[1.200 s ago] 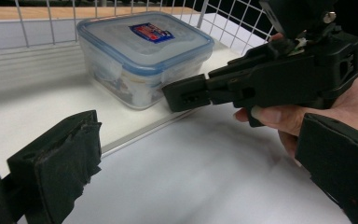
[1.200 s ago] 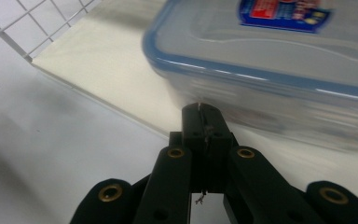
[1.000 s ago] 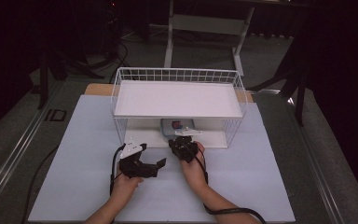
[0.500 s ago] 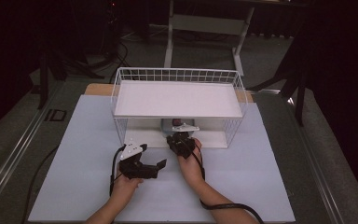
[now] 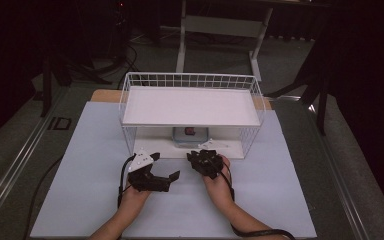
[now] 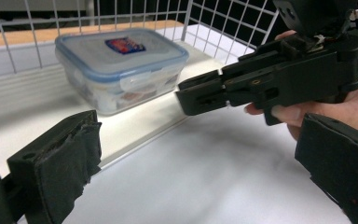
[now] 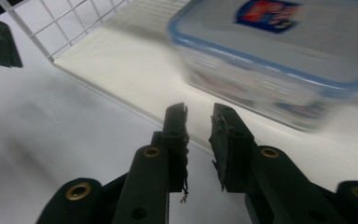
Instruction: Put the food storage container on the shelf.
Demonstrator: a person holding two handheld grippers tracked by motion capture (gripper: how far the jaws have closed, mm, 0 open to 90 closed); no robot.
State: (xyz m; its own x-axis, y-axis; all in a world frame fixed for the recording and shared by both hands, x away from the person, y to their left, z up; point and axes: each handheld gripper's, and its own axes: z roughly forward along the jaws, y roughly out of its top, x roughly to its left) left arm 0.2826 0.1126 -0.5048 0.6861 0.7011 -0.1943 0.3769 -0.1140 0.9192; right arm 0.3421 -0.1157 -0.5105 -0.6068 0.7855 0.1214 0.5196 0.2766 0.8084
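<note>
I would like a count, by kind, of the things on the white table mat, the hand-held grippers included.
Wire shelf rack: 1
Clear food container with blue-rimmed lid: 1
Hand-held grippers: 2, left gripper and right gripper
Total: 4

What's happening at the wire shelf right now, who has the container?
Nobody holds it. The lidded plastic container sits on the lower board of the wire shelf, under the upper board. The right gripper is just in front of it, jaws just opening slightly with nothing between them. The left gripper waits on the table, jaws wide open and empty.
</note>
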